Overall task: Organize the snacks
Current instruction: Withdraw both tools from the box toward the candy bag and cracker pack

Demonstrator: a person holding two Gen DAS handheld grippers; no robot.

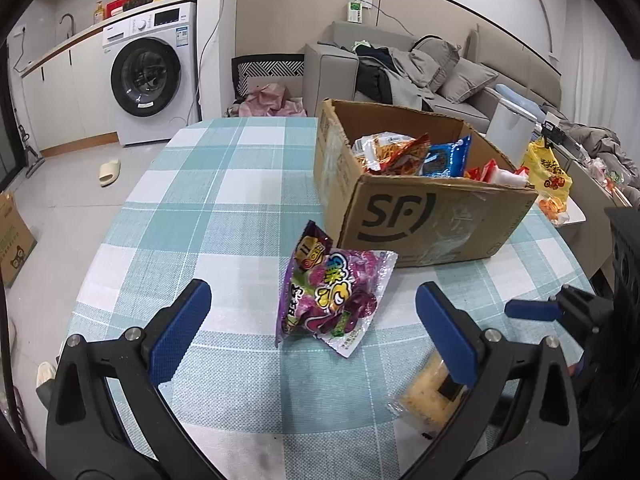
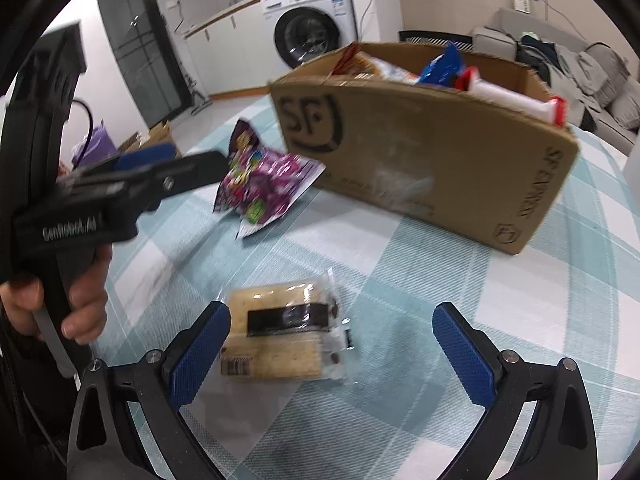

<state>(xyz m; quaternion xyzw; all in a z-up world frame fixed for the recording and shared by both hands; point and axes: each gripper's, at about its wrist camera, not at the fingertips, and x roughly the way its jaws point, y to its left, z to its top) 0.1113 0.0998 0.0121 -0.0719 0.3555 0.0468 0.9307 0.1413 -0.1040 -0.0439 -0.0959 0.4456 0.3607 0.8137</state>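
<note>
With both the left gripper (image 1: pixel 312 320) and right gripper (image 2: pixel 332 344) spread wide and empty, the wrapped cracker pack (image 2: pixel 280 336) looks light, slippery and brittle; grip its flat sides gently.

left tool (image 1: pixel 312 320) gapes wide over purple candy bag (image 1: pixel 332 296).
</note>
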